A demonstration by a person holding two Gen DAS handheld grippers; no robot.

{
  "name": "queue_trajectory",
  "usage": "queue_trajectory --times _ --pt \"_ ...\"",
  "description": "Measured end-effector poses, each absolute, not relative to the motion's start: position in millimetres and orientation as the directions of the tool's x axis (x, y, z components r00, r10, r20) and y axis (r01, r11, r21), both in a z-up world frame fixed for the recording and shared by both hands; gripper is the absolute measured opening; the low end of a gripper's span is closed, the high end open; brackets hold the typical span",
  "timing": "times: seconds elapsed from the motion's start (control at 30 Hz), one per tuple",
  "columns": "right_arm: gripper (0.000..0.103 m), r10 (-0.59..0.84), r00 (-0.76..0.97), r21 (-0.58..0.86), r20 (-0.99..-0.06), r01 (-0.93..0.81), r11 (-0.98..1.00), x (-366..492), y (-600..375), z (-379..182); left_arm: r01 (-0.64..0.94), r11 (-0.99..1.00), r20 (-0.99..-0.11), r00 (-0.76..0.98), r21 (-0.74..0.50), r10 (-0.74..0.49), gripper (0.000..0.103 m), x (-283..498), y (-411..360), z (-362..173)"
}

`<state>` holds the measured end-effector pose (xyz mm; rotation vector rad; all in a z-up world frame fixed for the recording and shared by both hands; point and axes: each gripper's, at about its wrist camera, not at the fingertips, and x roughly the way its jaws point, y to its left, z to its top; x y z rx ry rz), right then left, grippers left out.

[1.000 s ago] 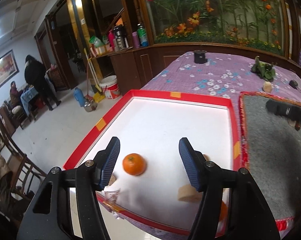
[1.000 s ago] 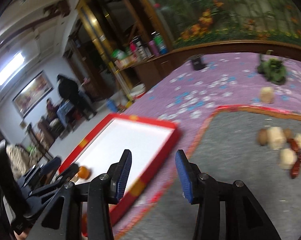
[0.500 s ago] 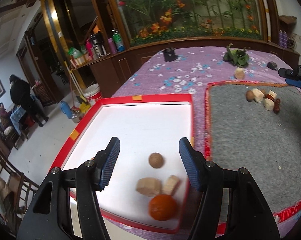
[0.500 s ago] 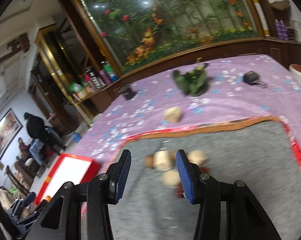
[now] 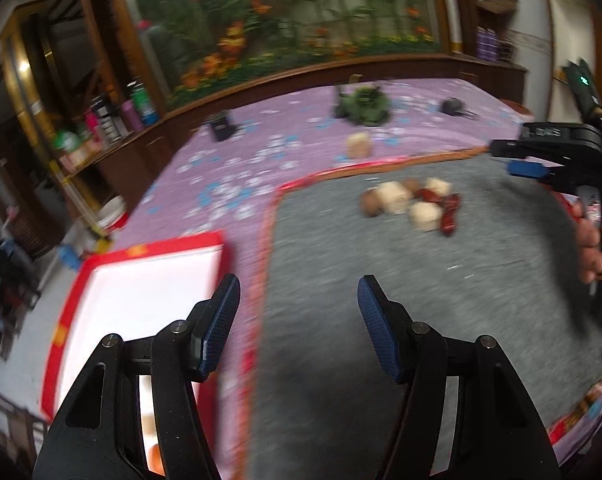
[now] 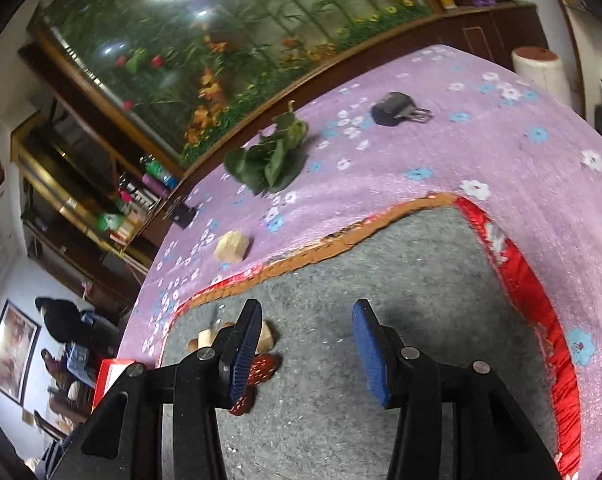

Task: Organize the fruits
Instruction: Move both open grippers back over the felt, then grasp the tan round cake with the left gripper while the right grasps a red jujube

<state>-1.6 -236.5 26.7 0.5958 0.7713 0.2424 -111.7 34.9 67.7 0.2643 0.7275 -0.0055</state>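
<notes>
grippers first: my left gripper (image 5: 299,320) has its jaws apart with nothing between them, and my right gripper (image 6: 305,344) is likewise parted and empty, above bare felt. a second ago my left view was filled by the red-rimmed white tray (image 5: 77,292) with an orange in it; now the view has swung onto the grey felt mat (image 5: 441,300), and the tray sits off at lower left, partly hidden behind my left finger. my right view has gone from the tray's corner to the far end of the mat, and it is rolled, so the table edge runs on a slant.

the fruit pile (image 5: 411,202) lies on the mat near its far edge: pale chunks, a brown round one and dark red dates (image 5: 449,216), all touching or just beside each other. in the right view that pile (image 6: 267,338) is partly hidden behind my left-hand finger, well off the gap between the fingers. the dates look elongated, but blur hides which way they point.

one pale chunk (image 6: 232,246) sits alone on the purple flowered cloth (image 6: 481,152), just beyond the mat's orange border. a leafy green bunch (image 6: 271,158) and a black clip (image 6: 397,112) lie further out. the mat in front of both grippers is open felt.
</notes>
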Motion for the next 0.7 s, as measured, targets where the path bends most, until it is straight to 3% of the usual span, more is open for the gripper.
queue_trajectory --times 0.17,0.4,0.5,0.7 --pt "0.046 0.438 0.67 0.597 -0.6 0.01 0.802 -0.1 -230.4 23.1 0.183 0.967 -0.724 0.69 0.178 0.003 0.062 -80.7 2.5 52.6" --pt "0.046 0.557 0.554 0.587 -0.619 -0.146 0.797 0.7 -190.6 17.7 0.146 0.967 -0.744 0.666 0.208 0.059 0.062 -68.0 0.7 40.8" --pt "0.042 0.563 0.498 0.514 -0.66 -0.247 0.821 -3.3 -158.9 15.5 0.117 0.969 -0.732 0.676 0.217 0.083 0.062 -71.5 12.6 42.5" --pt "0.036 0.423 0.533 0.28 -0.733 -0.331 0.901 -12.9 -114.4 9.0 0.083 0.976 -0.725 0.683 0.203 0.093 0.062 -82.1 32.2 41.4"
